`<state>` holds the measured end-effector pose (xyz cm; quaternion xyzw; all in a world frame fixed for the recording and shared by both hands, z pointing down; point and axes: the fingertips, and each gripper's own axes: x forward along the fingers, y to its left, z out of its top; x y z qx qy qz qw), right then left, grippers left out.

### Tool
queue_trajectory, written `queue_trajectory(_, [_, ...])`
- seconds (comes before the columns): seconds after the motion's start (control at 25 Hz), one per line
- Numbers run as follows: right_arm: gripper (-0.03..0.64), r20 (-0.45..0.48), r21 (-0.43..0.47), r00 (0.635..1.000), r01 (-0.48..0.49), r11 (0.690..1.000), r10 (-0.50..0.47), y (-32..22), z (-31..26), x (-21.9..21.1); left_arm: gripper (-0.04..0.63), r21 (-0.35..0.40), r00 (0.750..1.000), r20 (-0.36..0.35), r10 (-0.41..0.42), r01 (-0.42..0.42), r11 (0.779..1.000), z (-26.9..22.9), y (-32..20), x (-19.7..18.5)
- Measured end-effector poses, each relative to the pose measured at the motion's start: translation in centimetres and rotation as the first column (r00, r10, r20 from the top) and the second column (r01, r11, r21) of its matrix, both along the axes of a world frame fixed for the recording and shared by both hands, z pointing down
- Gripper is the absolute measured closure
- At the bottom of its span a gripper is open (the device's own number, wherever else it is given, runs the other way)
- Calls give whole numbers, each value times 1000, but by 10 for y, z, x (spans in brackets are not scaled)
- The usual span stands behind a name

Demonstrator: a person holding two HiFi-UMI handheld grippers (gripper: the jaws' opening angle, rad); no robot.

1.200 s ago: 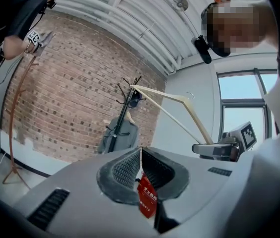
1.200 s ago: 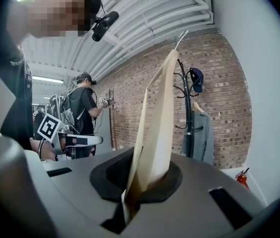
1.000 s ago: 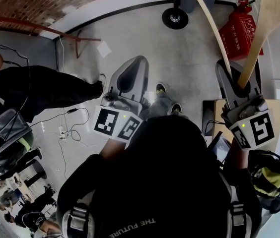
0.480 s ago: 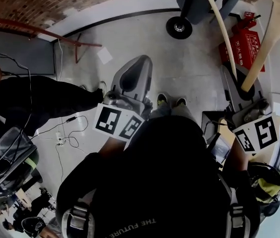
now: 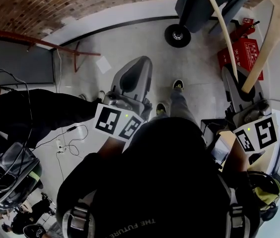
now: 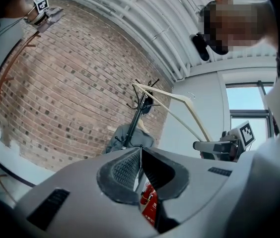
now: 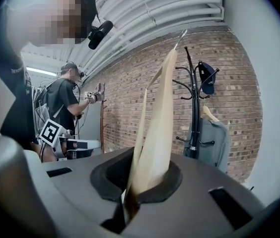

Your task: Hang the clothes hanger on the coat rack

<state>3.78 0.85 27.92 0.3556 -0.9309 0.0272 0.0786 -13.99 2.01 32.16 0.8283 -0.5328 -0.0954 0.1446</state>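
Observation:
My right gripper is shut on one end of a pale wooden clothes hanger, which rises up and away from the jaws. In the right gripper view the hanger stands upright out of that gripper. The black coat rack stands ahead to the right by the brick wall, with a grey coat and a dark cap on it. Its round base shows in the head view. My left gripper is shut and holds nothing; its own view shows the rack and hanger ahead.
A red fire-extinguisher box sits on the floor right of the rack base. Another person with grippers stands at the brick wall on the left. Cables lie on the floor at left, beside a person's dark legs.
Both grippers and the hanger have been carried forward towards the coat rack. The rack's base and grey coat look nearer, and the wearer's feet have stepped ahead.

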Motion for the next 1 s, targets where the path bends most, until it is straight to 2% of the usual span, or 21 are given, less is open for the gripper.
queue_trajectory(0.28, [598, -57, 18, 998, 32, 999, -31, -73, 8, 22, 565, -27, 1000, -2, -14, 14, 1000, 7, -75, 14])
queue_trajectory(0.6, [598, -39, -9, 998, 49, 999, -49, -164, 10, 73, 565, -18, 1000, 29, -1, 2, 1000, -8, -175, 68])
queue_trajectory(1.0, [598, -44, -29, 990, 131, 991, -132, -230, 26, 96, 565, -54, 997, 74, -13, 17, 998, -2, -238, 97])
